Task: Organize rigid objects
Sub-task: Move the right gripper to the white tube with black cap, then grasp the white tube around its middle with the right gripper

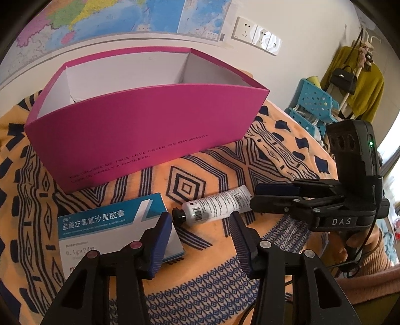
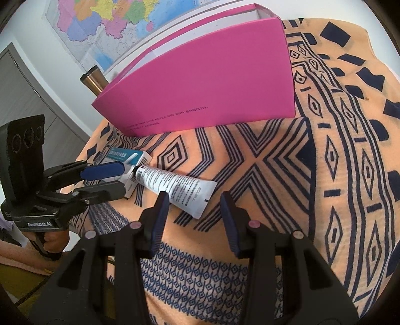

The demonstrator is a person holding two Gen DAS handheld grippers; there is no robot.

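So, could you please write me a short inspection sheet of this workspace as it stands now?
Surface: orange patterned cloth, slightly wrinkled.
Job's things: pink box open, nothing visible inside; medicine carton and white tube lie in front of it on the cloth.
Clutter: metal tumbler behind the box.
Grippers: left claw open beside the carton; right claw open at the tube's crimped end.
Cables: black cable from the right gripper.
Surroundings: wall map, socket panel, blue stools.
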